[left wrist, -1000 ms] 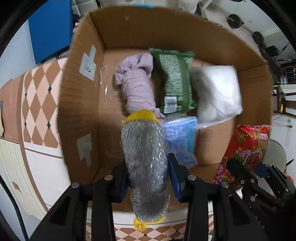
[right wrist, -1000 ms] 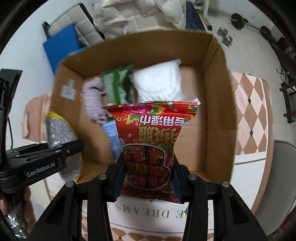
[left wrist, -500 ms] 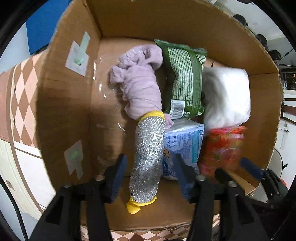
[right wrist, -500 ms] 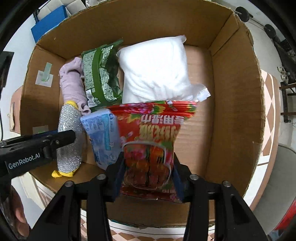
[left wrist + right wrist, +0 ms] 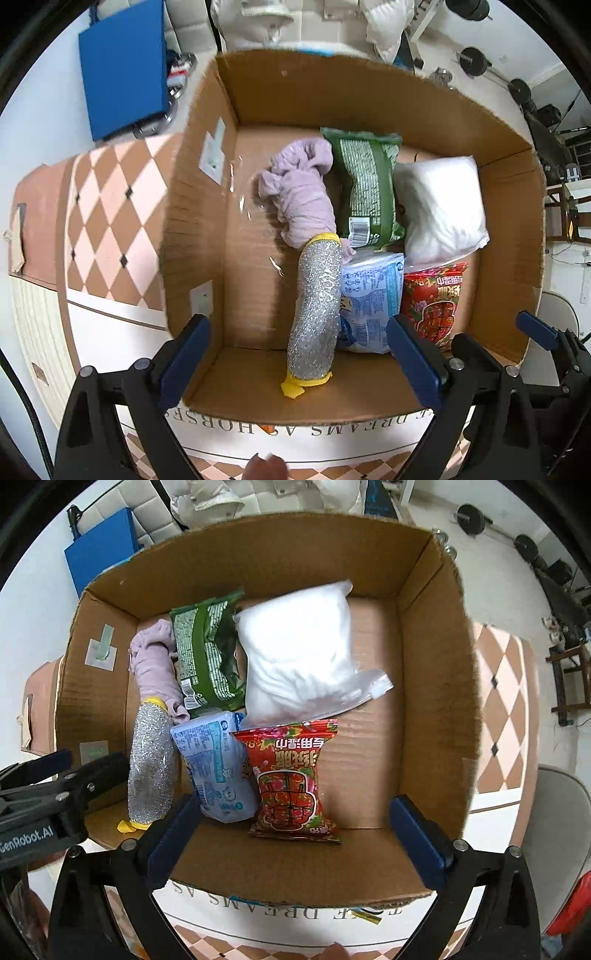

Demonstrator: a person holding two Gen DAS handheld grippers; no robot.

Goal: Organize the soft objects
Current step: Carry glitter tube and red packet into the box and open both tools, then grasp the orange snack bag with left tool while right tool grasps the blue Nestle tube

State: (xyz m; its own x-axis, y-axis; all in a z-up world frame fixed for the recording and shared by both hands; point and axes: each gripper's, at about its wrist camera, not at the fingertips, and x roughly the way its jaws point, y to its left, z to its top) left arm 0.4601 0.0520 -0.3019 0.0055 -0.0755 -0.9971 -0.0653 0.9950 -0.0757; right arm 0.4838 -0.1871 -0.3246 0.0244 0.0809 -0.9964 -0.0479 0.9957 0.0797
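An open cardboard box holds several soft things. A silver glitter roll with yellow ends lies by a lilac cloth. Beside them are a green packet, a white pillow bag, a pale blue tissue pack and a red snack bag. My left gripper is open and empty above the box's near wall. My right gripper is open and empty, just behind the red bag.
The box stands on a table with a tan and pink diamond-pattern cloth. A blue panel and white bedding are behind the box. Bare cardboard floor shows at the box's right side.
Both grippers have opened and drawn back. The silver roll and the red snack bag, held a second ago, now lie in the box.
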